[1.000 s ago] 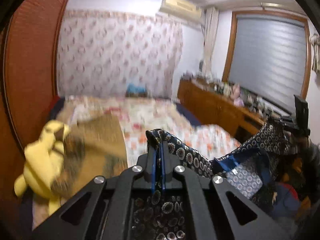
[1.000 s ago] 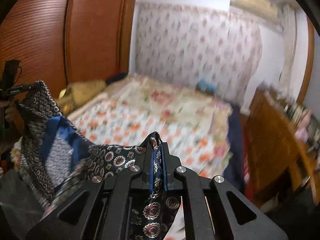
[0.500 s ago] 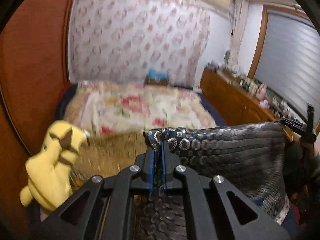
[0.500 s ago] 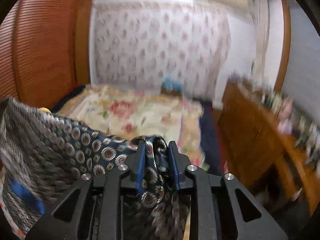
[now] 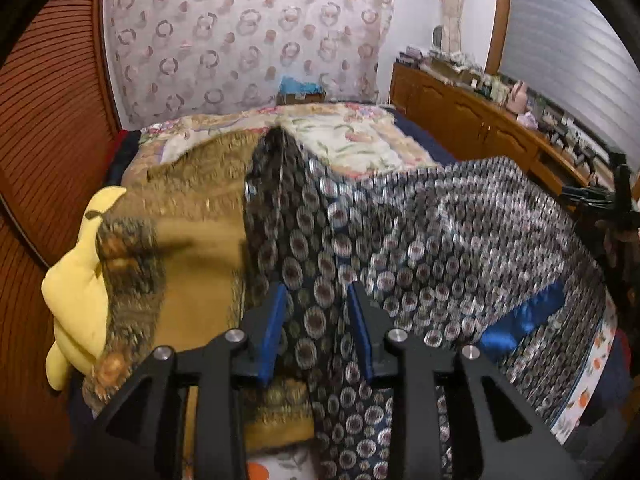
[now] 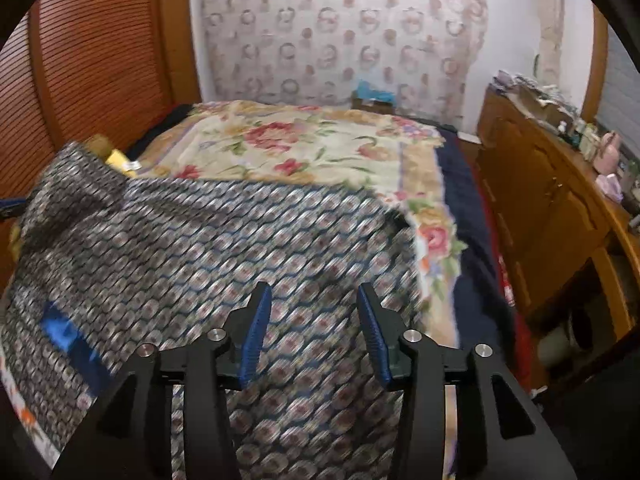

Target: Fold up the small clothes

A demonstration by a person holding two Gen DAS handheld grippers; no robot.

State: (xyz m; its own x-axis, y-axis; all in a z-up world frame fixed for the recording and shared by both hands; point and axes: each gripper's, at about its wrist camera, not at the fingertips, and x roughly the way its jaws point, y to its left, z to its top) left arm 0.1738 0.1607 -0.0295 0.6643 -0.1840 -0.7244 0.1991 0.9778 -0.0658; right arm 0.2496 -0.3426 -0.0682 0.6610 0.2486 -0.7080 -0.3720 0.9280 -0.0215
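1. Bed [image 6: 320, 148]: floral cover serves as the folding surface.
2. Cloth [image 6: 208, 248]: patterned garment spread over the bed's near end, from 9 to 1 o'clock, blurred; seemingly laid out for folding.
3. Left gripper [image 5: 316, 332]: jaws wide apart; cloth lies between them, ungripped.
4. Right gripper [image 6: 312, 332]: jaws wide apart, holding nothing, above the cloth.

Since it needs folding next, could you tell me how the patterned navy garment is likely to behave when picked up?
The patterned navy garment is probably floppy: it drapes in creases over the bed. It looks thin and sheeny, so likely light and perhaps slippery.
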